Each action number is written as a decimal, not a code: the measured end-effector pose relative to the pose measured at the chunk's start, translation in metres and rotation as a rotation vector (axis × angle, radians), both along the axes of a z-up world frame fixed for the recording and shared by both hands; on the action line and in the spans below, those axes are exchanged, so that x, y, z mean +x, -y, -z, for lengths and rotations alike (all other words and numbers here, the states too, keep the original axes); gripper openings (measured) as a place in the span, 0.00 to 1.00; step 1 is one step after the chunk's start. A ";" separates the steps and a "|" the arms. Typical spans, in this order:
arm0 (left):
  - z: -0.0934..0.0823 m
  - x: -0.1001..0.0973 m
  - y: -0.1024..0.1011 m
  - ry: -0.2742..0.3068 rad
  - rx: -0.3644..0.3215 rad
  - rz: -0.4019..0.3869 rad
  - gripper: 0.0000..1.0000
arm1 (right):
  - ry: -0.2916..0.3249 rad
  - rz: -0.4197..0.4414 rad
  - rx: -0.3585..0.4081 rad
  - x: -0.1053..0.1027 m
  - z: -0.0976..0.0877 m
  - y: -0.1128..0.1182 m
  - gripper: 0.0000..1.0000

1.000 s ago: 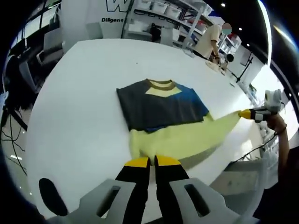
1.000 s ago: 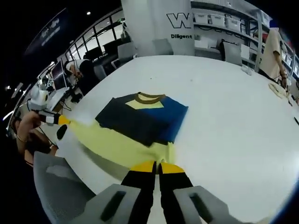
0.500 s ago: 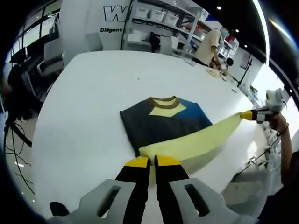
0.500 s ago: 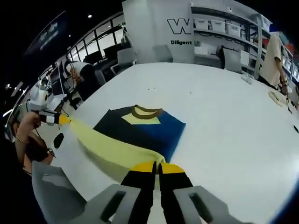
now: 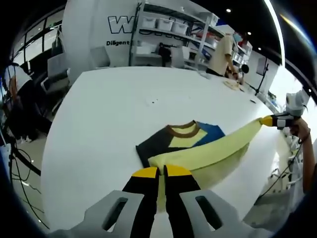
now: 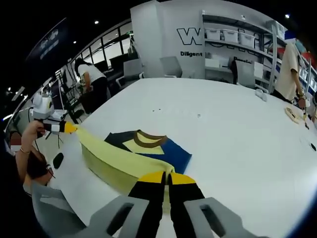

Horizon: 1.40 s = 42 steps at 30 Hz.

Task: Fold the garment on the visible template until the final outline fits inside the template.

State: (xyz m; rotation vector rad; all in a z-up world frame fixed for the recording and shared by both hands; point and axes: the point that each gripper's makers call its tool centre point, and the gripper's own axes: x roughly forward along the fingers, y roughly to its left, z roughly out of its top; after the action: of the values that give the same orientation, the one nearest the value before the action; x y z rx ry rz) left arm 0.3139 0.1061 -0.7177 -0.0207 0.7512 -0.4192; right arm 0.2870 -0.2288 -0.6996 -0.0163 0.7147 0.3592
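One garment point(image 5: 198, 148) lies on the white surface point(image 5: 109, 114). Its yellow hem is lifted and stretched taut between two claws, hiding much of the dark and blue body; the brown collar point(image 5: 182, 130) stays visible. Template outline: cannot make it out. Left claw point(image 5: 156, 171) closed, pinching one hem corner. Right claw point(image 6: 161, 177) closed on the other corner. A person's hand point(image 6: 28, 130) holds the far claw. One person point(image 6: 287, 64) stands by the shelves point(image 6: 233, 39).
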 end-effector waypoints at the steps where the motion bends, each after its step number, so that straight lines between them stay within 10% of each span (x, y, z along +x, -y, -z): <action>1: -0.001 0.004 0.000 0.010 0.002 0.002 0.02 | 0.003 0.003 -0.002 0.003 0.000 0.000 0.00; 23: 0.025 0.088 0.005 0.027 0.025 -0.060 0.02 | -0.008 0.117 0.014 0.079 0.025 0.014 0.00; 42: 0.087 0.122 0.003 -0.111 -0.013 -0.129 0.02 | -0.081 0.135 0.003 0.126 0.079 0.014 0.00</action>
State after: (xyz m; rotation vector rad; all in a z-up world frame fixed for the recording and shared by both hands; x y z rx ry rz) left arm 0.4355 0.1035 -0.8047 -0.1052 0.8518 -0.3014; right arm 0.4127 -0.2431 -0.7788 0.0495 0.7907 0.2332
